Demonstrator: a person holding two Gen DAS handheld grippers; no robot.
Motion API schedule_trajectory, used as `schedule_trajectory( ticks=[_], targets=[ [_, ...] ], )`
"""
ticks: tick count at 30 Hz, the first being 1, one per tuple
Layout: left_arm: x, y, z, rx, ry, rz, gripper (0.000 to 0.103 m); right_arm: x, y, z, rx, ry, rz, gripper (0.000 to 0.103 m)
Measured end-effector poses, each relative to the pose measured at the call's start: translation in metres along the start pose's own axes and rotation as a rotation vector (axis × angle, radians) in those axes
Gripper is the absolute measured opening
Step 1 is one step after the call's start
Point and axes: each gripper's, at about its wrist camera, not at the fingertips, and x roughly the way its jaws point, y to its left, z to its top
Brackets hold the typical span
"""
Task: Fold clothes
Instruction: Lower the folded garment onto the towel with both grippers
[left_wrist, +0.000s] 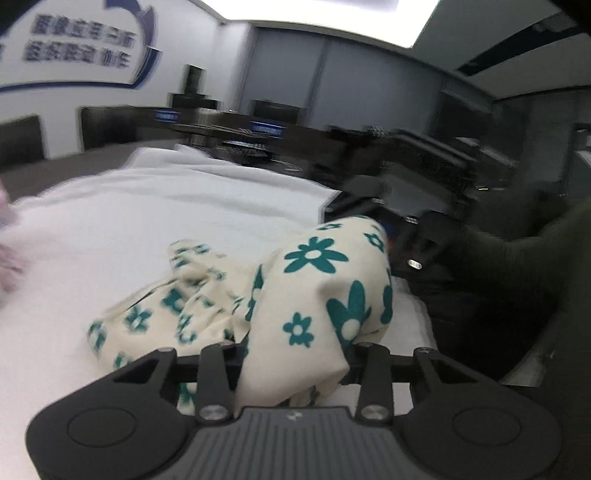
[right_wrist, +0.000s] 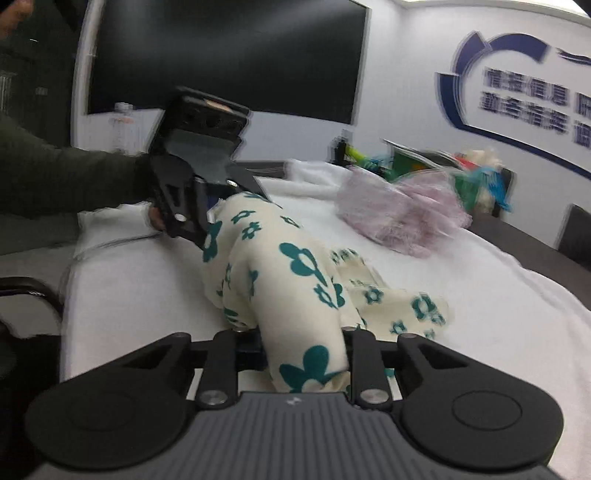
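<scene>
Both the left gripper (left_wrist: 295, 354) and right gripper (right_wrist: 306, 343) clamp the flowered garment (left_wrist: 314, 280) stretched between them above the white-covered worktop (left_wrist: 147, 221)

The floral garment (right_wrist: 295, 280) is stretched as a raised ridge between the left gripper (right_wrist: 218, 210) and the right gripper (right_wrist: 306, 354), so the straight line between them is blocked by cloth. Right of the garment, a pretty wide strip of bare white sheet (right_wrist: 498, 295) is left open. That strip is closed off further back by a crumpled pink garment (right_wrist: 402, 214), with a pile of colourful stuff (right_wrist: 476, 170) stacked behind it. Left of the garment, only a narrow band of sheet is left before the edge, and a dark chair arm (right_wrist: 33, 291) is parked just beyond it.
</scene>
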Motion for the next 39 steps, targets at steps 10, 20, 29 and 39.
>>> schedule_trajectory(
  ticks=[10,20,29,39],
  targets=[
    [-0.007,-0.063,-0.048,-0.177,-0.179,0.197,0.048,-0.023,0.043,-0.023,0.203,-0.032,0.12,0.023],
    [-0.039,-0.071,-0.06,-0.289,-0.283,0.25,0.057,-0.023,0.04,-0.029,0.302,-0.06,0.092,0.025],
    [-0.036,-0.016,-0.041,-0.644,-0.355,0.423,0.051,-0.019,-0.009,-0.027,0.642,-0.144,0.03,0.031],
    [-0.042,-0.026,-0.052,-0.759,-0.4,0.656,0.088,0.048,-0.04,-0.013,0.814,-0.001,-0.216,0.049]
  ],
)
